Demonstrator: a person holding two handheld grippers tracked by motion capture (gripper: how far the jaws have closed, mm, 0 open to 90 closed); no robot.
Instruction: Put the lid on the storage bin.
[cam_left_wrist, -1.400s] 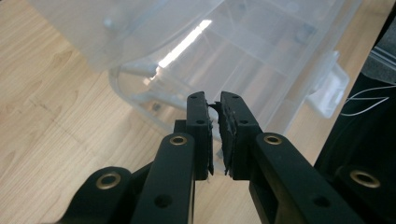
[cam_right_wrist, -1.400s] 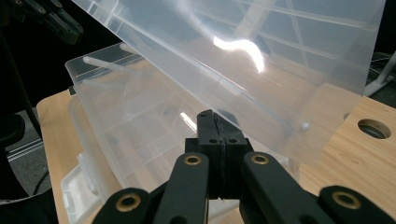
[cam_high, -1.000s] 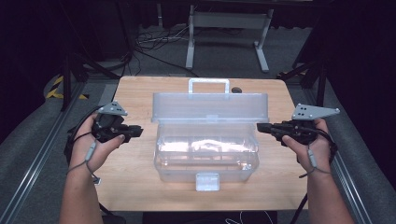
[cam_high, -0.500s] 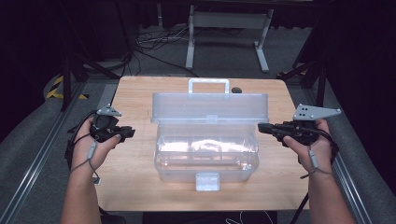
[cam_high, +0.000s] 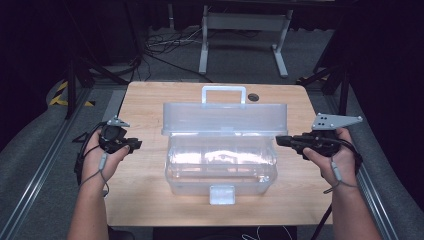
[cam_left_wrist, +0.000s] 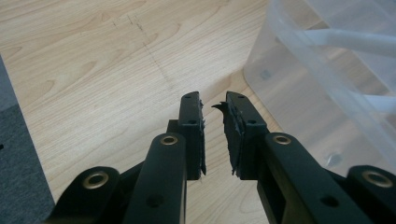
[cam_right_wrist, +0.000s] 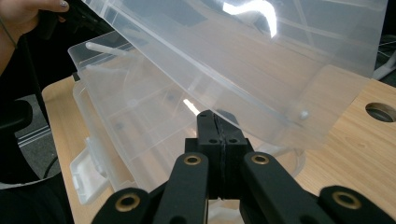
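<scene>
Item: clear, rectangular plastic storage box, sitting at the middle of the light wooden table. Its translucent hinged lid stands raised along the far edge, with a white carrying handle on top. A white latch tab hangs at the near front wall.

Left gripper: black, two-jawed, held in the person's left hand well to the left of the box, over bare tabletop. In the left gripper view its jaws stand a small gap apart with nothing between them; the pads look torn and ragged. The box's corner lies just ahead and to the side.

Right gripper: black, with a grey three-cornered plate on top, held in the right hand at the box's right end, its tip near or touching the wall; which, cannot be told. In the right gripper view the jaws are pressed together, empty, pointing at the raised lid.

Other: round hole in the tabletop beyond the lid; metal frame stand and cables on the grey floor behind.
</scene>
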